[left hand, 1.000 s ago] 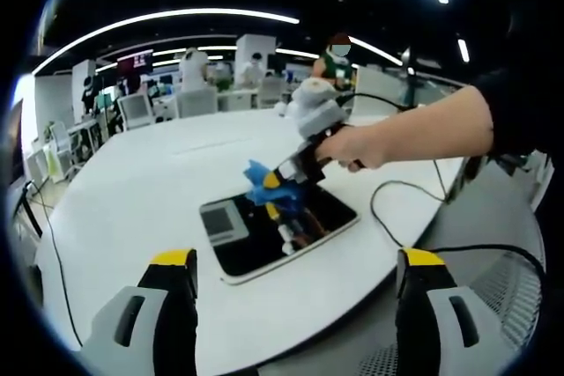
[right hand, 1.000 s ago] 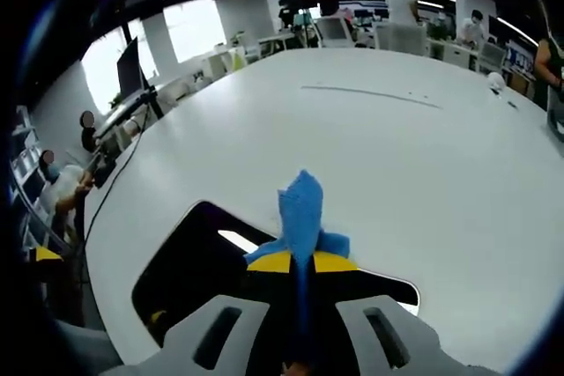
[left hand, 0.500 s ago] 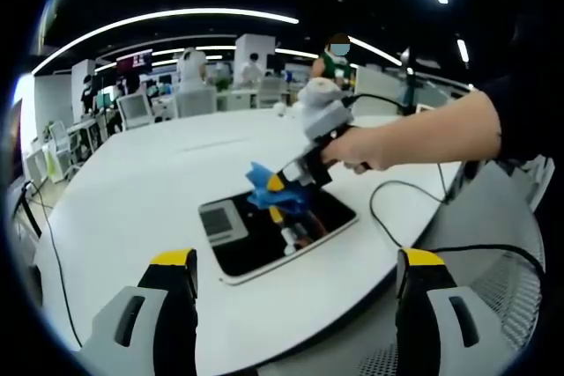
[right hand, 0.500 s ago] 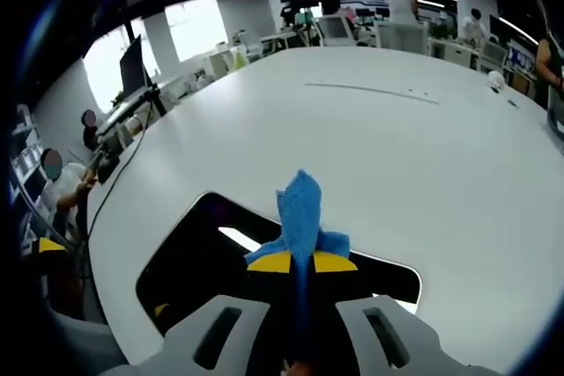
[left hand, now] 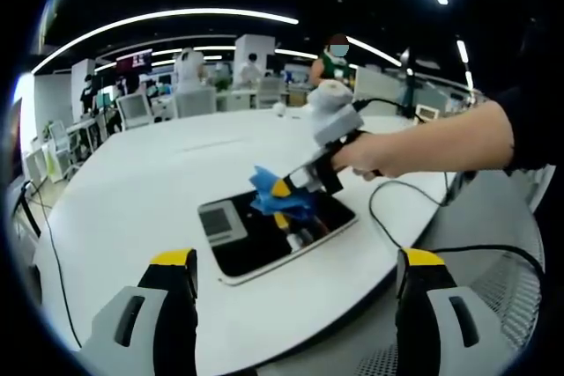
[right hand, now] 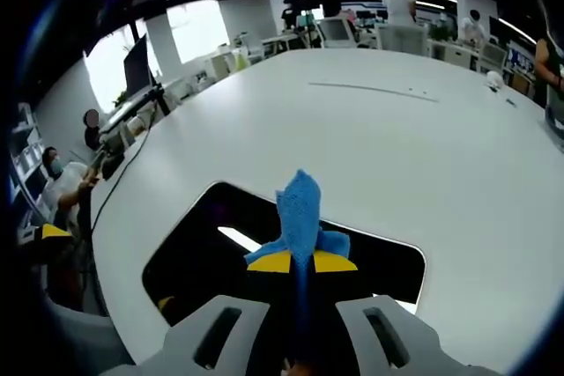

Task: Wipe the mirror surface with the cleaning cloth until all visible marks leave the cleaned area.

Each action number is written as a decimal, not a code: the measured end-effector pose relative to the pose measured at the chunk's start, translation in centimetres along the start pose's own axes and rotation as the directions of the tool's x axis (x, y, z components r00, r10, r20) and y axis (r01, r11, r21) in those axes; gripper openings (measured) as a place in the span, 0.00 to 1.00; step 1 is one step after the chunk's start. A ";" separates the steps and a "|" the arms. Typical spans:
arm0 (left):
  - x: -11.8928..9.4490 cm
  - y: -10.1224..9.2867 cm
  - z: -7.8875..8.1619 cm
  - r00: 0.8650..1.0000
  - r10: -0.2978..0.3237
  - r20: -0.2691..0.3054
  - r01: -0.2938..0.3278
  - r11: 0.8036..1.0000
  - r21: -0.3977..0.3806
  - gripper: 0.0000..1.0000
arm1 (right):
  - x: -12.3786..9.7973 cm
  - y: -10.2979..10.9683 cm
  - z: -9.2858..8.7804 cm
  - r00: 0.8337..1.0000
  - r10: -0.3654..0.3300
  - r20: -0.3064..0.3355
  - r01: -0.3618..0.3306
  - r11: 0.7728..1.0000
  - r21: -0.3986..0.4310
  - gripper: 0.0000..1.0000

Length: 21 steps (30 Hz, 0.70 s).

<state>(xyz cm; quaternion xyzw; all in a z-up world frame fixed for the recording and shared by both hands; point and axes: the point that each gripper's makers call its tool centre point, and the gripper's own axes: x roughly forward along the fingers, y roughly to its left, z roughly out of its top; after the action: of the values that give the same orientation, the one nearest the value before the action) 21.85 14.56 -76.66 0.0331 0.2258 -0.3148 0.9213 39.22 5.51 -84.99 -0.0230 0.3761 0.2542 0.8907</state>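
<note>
While pinched flat between the closed yellow-tipped jaws of the right gripper (right hand: 296, 261), pokes forward past them as a blue cleaning cloth (right hand: 300, 209), above the dark mirror (left hand: 273, 233) lying on the white table (left hand: 132, 191). Elsewhere, left gripper (left hand: 295, 266) spread wide and holding nothing, near the table's edge, short of the mirror.

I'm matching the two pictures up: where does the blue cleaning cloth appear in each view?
Left gripper view: the blue cleaning cloth sits mid-frame, pinched in the right tongs above the mirror.
Right gripper view: low centre, sticking up from that view's own tongs.
Shared landmark: the dark mirror on the white table.
</note>
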 end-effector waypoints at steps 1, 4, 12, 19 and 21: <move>0.0 0.0 0.0 1.000 0.000 0.000 0.000 1.000 0.000 0.94 | -0.1 0.1 -0.1 1.000 -0.001 0.003 0.001 1.000 -0.002 0.01; 0.0 0.0 0.0 1.000 0.001 0.001 -0.001 1.000 0.000 0.94 | -0.3 0.2 -0.3 1.000 -0.003 0.006 0.003 1.000 -0.002 0.01; 0.0 0.0 0.0 1.000 0.001 0.004 -0.001 1.000 -0.004 0.94 | -1.0 0.7 -0.9 1.000 0.000 0.018 0.000 1.000 0.008 0.01; 0.0 0.0 0.0 1.000 0.000 0.002 0.000 1.000 -0.003 0.94 | -1.5 1.1 -1.5 1.000 0.004 0.014 -0.004 1.000 0.009 0.01; 0.0 0.0 0.0 1.000 0.001 0.002 -0.001 1.000 -0.001 0.94 | -1.6 1.2 -1.7 1.000 0.004 0.015 -0.004 1.000 0.010 0.01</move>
<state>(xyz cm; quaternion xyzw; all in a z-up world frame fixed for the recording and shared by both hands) 21.82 14.60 -76.64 0.0325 0.2251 -0.3141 0.9218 36.61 5.43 -84.89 -0.0158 0.3706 0.2545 0.8931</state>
